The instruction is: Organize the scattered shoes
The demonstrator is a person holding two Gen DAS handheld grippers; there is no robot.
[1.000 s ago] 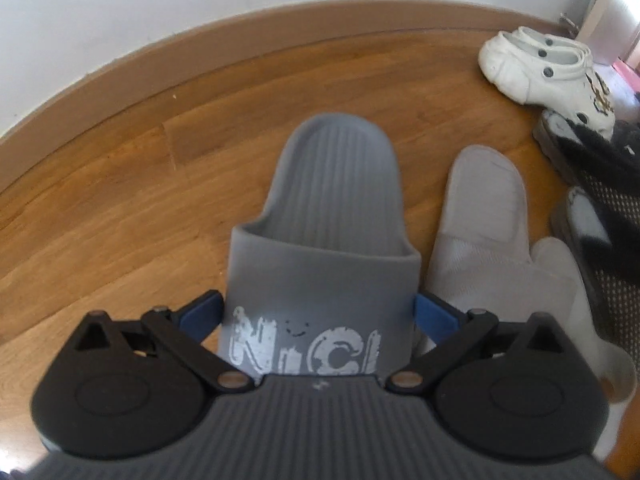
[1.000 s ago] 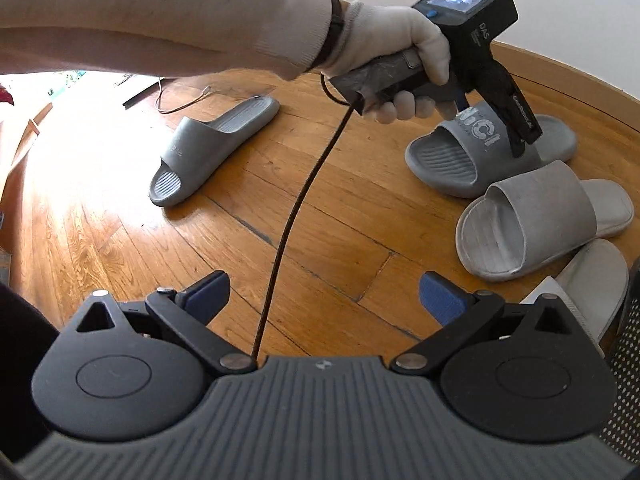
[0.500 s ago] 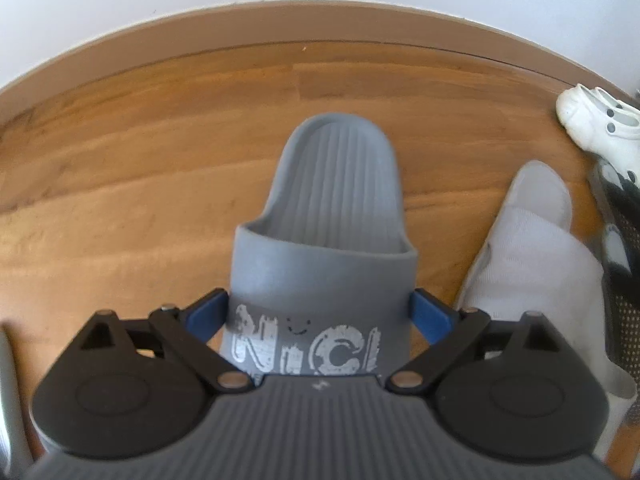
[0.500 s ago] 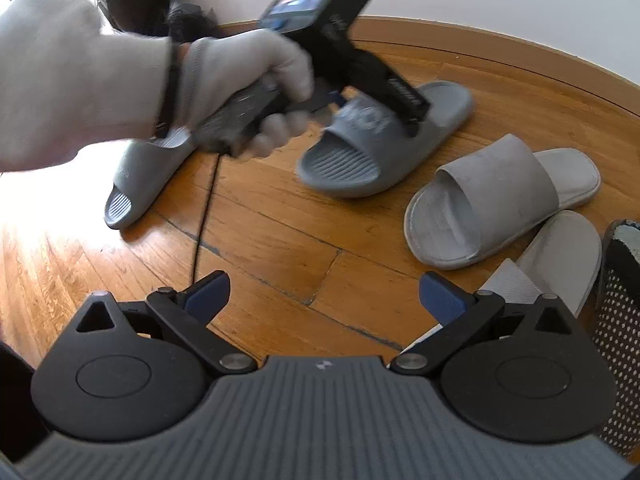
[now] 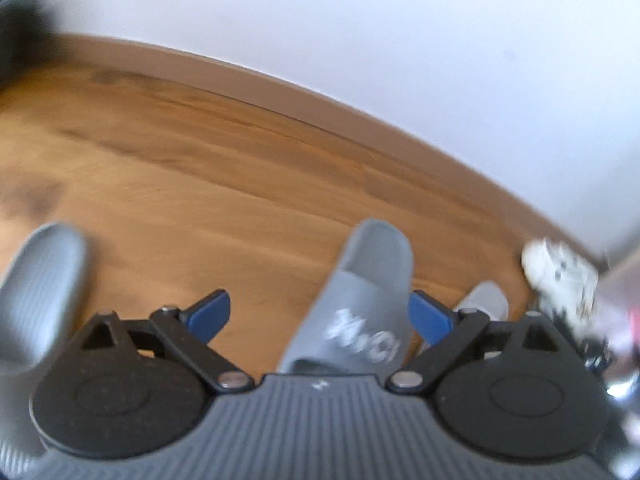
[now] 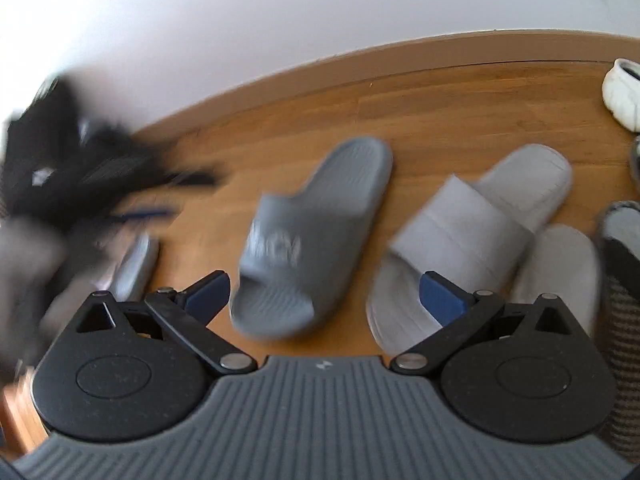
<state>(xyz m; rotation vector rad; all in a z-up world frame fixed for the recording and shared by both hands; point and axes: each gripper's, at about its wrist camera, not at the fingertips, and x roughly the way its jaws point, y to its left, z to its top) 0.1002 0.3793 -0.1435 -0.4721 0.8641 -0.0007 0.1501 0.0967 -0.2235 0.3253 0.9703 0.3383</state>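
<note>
Sitting free on the floor [image 6: 460, 112] beside the pale slide [image 6: 476, 224], the dark grey slide [image 6: 316, 232] lies between the spread jaws of both the left hand-held gripper [image 5: 320, 314] and the right hand-held gripper [image 6: 324, 290], so a hasty grab risks skewing it against its neighbour.

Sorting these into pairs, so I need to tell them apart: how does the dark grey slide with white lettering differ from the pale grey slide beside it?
The dark grey slide is a deeper grey than the pale grey slide. The dark grey slide has white lettering on its strap; the pale grey slide's strap looks plain. The dark grey slide lies alone on the floor, while the pale grey slide lies right against a third, pale slipper. Both are open-toed slides, upright, angled alike.
</note>
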